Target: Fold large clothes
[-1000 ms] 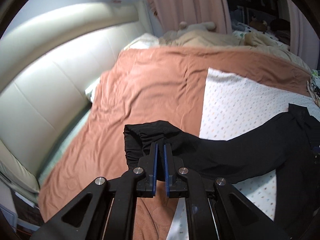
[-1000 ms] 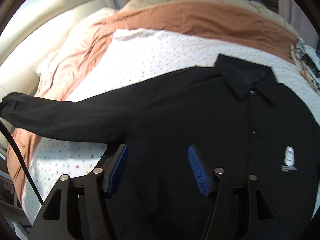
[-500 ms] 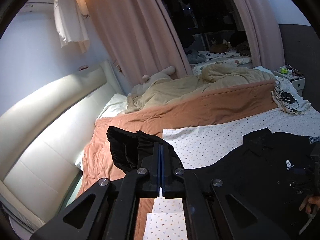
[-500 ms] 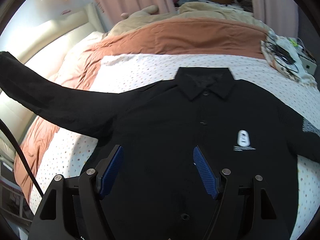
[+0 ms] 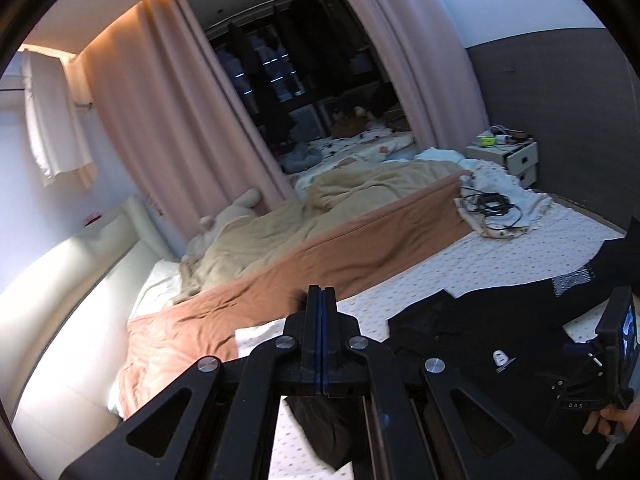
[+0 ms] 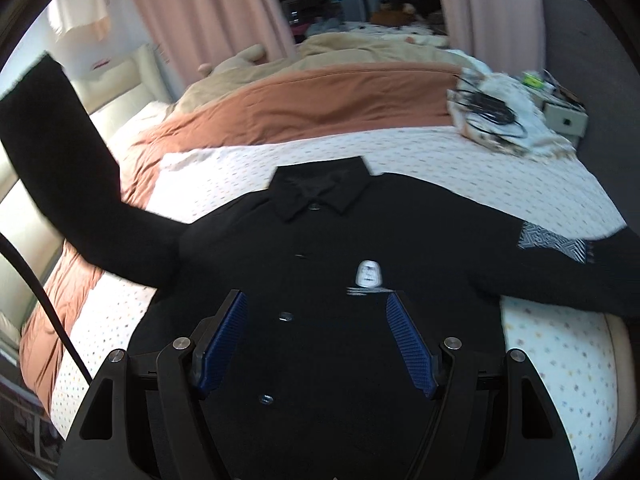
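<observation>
**Mia:** What is sitting closest to us?

**Ben:** The left gripper (image 5: pixel 321 294). Its two blue pads are pressing tight together, and they are pinching the cuff of one long black sleeve (image 6: pixel 68 168). Dark cloth is hanging under the jaws. That sleeve is lifting up off the bed, away from the shirt's body.

**Mia:** And the other one?

**Ben:** The right gripper (image 6: pixel 316 336) is hanging over the shirt with its two blue ridged pads (image 6: pixel 224 340) spread wide. Nothing is sitting between them. They are not pinching anything.

**Mia:** Where is the shirt lying?

**Ben:** The big black button-up shirt (image 6: pixel 320 248) is lying flat, front up, on the white dotted sheet (image 6: pixel 552 360). It is right under the right gripper, collar pointing away. I am counting one shirt, two sleeves, four buttons I can see, and one small white badge (image 6: pixel 368 274) on the chest. The other sleeve is stretching out to the right with a grey patterned patch (image 6: pixel 554 242).

**Mia:** What is lying farther back?

**Ben:** One rust-brown blanket (image 6: pixel 320 100), then one tan blanket (image 5: pixel 320 208). A pale cloth with black cables (image 5: pixel 492 208) on it is resting at the right.

**Mia:** Any boxes or drawers?

**Ben:** One white bedside cabinet (image 5: pixel 516 158) is standing far back. Small things are sitting on top. I cannot tell what is inside. Pink curtains (image 5: pixel 160 128) are hanging behind.
</observation>
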{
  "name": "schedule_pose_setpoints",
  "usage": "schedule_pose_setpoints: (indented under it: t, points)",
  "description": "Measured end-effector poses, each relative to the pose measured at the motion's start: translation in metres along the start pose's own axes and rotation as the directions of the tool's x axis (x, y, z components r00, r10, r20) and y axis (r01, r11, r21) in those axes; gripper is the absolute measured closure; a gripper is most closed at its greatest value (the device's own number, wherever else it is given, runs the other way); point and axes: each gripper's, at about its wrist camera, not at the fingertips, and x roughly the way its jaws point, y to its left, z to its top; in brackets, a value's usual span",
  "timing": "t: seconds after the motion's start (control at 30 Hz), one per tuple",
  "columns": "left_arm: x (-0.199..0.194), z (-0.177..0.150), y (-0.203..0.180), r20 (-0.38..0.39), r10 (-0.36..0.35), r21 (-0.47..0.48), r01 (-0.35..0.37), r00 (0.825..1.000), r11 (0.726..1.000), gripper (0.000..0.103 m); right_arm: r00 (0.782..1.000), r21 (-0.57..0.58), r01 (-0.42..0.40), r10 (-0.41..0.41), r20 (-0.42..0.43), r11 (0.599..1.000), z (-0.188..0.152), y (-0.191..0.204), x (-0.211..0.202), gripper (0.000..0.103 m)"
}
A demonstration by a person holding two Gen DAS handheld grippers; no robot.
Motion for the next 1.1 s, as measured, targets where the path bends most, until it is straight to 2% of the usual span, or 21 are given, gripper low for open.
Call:
schedule_pose_setpoints:
  t: [0.13, 0.23, 0.37, 0.47, 0.57, 0.73, 0.77, 0.8, 0.83, 0.87, 0.9, 1.0, 1.1]
  points:
    - [0.019, 0.009, -0.035, -0.001, -0.089, 0.013, 0.089, 0.996, 0.996, 0.101, 0.999, 0.069, 0.023, -0.025, 0.024, 0.997, -0.014, -0.028, -0.021, 0.032]
    - [0.033, 0.014, -0.071, -0.006, -0.163, 0.025, 0.163, 0.987, 0.986, 0.101, 0.999, 0.132, 0.027, -0.032, 0.032, 0.991, -0.025, -0.045, -0.036, 0.032]
    - [0.048, 0.011, -0.122, -0.027, -0.265, 0.026, 0.265, 0.964, 0.964, 0.101, 0.998, 0.191, 0.047, -0.056, 0.040, 0.981, -0.047, -0.068, -0.057, 0.032]
    - [0.061, -0.001, -0.144, -0.041, -0.315, -0.001, 0.315, 0.948, 0.949, 0.101, 0.998, 0.219, 0.047, -0.056, 0.031, 0.975, -0.056, -0.077, -0.064, 0.032]
    - [0.078, -0.017, -0.149, -0.068, -0.356, -0.085, 0.350, 0.932, 0.933, 0.101, 0.999, 0.218, 0.050, -0.054, 0.010, 0.975, -0.061, -0.075, -0.063, 0.032]
    - [0.086, -0.054, -0.121, -0.080, -0.331, -0.190, 0.312, 0.940, 0.931, 0.099, 0.999, 0.213, 0.035, -0.033, -0.011, 0.976, -0.052, -0.064, -0.053, 0.032]
    - [0.086, -0.061, -0.110, -0.083, -0.323, -0.215, 0.299, 0.943, 0.930, 0.096, 1.000, 0.215, 0.026, -0.025, -0.010, 0.976, -0.052, -0.065, -0.053, 0.030]
    - [0.087, -0.069, -0.100, -0.089, -0.310, -0.237, 0.283, 0.946, 0.929, 0.091, 1.000, 0.216, 0.017, -0.015, -0.011, 0.976, -0.050, -0.060, -0.050, 0.021]
    - [0.089, -0.075, -0.091, -0.100, -0.300, -0.253, 0.267, 0.949, 0.930, 0.069, 1.000, 0.215, 0.007, -0.005, -0.009, 0.977, -0.047, -0.058, -0.048, 0.018]
    - [0.089, -0.083, -0.080, -0.112, -0.290, -0.269, 0.252, 0.950, 0.930, 0.022, 1.000, 0.209, -0.002, 0.003, -0.005, 0.978, -0.047, -0.053, -0.046, 0.018]
    - [0.088, -0.091, -0.069, -0.118, -0.287, -0.283, 0.244, 0.951, 0.927, 0.000, 1.000, 0.198, -0.009, 0.011, -0.006, 0.980, -0.044, -0.043, -0.043, 0.018]
    - [0.084, -0.112, -0.041, -0.127, -0.241, -0.312, 0.191, 0.962, 0.931, 0.000, 0.999, 0.159, -0.032, 0.035, -0.019, 0.987, -0.037, -0.019, -0.027, 0.018]
    - [0.075, -0.139, -0.004, -0.145, -0.210, -0.358, 0.147, 0.967, 0.922, 0.000, 0.996, 0.124, -0.066, 0.072, -0.048, 0.990, -0.031, 0.008, -0.008, 0.018]
